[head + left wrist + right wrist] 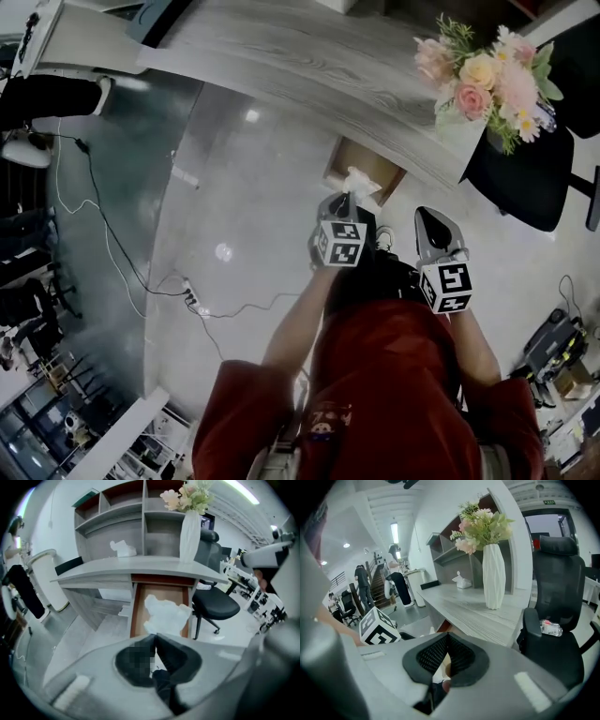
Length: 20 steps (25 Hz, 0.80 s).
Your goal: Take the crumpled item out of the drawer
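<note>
A white crumpled item (165, 613) hangs over the open wooden drawer (138, 616) under the grey desk (140, 569). My left gripper (154, 638) is shut on its lower edge. In the head view the same item (361, 180) sticks out beyond the left gripper (349, 197), just in front of the drawer (342, 159). My right gripper (427, 217) is beside it on the right, away from the drawer. Its jaws meet with nothing between them (447, 634).
A white vase of flowers (487, 80) stands on the desk's right end, with a black office chair (525, 183) beside it. Another white crumpled thing (123, 549) lies on the desk by the shelves. A cable (112, 244) runs over the floor at left.
</note>
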{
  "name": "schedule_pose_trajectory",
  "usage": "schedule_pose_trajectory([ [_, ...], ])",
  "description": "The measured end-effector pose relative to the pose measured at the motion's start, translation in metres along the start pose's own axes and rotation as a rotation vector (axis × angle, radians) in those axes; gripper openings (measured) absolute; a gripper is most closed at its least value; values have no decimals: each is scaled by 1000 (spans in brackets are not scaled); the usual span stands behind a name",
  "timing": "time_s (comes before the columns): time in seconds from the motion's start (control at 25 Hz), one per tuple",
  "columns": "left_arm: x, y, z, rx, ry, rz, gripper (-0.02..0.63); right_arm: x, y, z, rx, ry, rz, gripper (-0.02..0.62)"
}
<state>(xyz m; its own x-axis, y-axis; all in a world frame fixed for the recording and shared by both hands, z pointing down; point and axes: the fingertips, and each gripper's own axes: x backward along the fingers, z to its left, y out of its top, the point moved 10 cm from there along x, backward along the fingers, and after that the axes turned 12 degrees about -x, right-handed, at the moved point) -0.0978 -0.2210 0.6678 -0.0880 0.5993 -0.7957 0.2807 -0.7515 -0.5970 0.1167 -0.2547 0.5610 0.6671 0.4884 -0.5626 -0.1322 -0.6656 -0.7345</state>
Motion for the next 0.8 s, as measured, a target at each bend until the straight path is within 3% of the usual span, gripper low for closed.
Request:
schedule_pose_trajectory([
  [0.8,157,12,-61,86,155,-185,5,93,-2,23,70,33,-117,-2],
])
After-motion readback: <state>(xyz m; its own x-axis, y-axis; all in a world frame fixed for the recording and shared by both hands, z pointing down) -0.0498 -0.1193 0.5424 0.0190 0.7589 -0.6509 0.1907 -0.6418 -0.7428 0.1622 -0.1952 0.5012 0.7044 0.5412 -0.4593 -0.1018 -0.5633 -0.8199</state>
